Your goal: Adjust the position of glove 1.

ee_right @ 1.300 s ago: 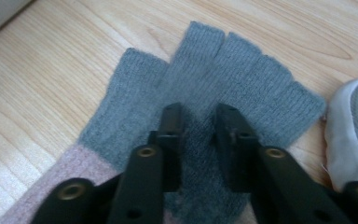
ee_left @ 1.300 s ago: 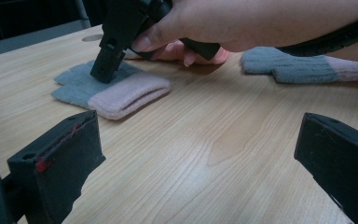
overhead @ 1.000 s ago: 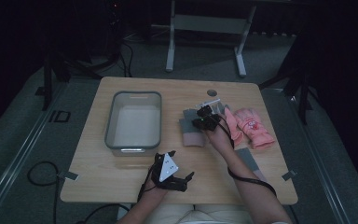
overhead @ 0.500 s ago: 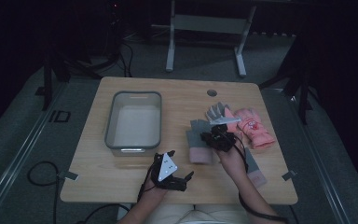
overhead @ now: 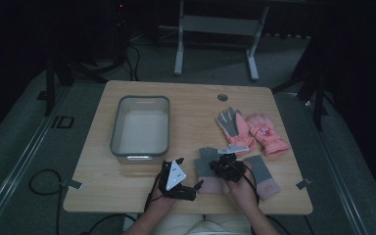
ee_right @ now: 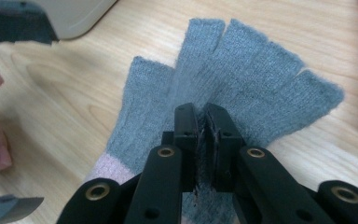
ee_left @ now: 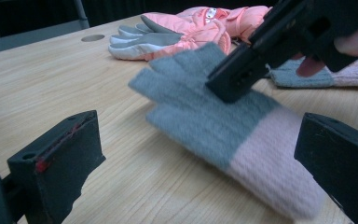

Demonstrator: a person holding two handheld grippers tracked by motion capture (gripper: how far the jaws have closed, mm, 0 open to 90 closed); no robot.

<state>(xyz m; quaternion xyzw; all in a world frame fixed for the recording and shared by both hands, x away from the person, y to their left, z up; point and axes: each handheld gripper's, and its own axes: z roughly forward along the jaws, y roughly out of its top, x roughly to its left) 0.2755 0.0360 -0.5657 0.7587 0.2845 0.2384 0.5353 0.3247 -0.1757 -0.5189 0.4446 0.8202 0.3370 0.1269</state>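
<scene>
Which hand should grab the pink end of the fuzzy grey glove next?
Probably the left. The left tool is open, and the knit glove's pink cuff lies between its jaws. The right tool is already shut on the grey part.

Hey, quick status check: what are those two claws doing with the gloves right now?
Right claw shut on grey knit glove. Left claw open, facing it. Second knit glove, pink gloves, tub all aside.

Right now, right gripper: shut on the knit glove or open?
Shut on it. In the right gripper view the right gripper has both jaws pinched together with the grey knit glove fabric caught between them.
</scene>
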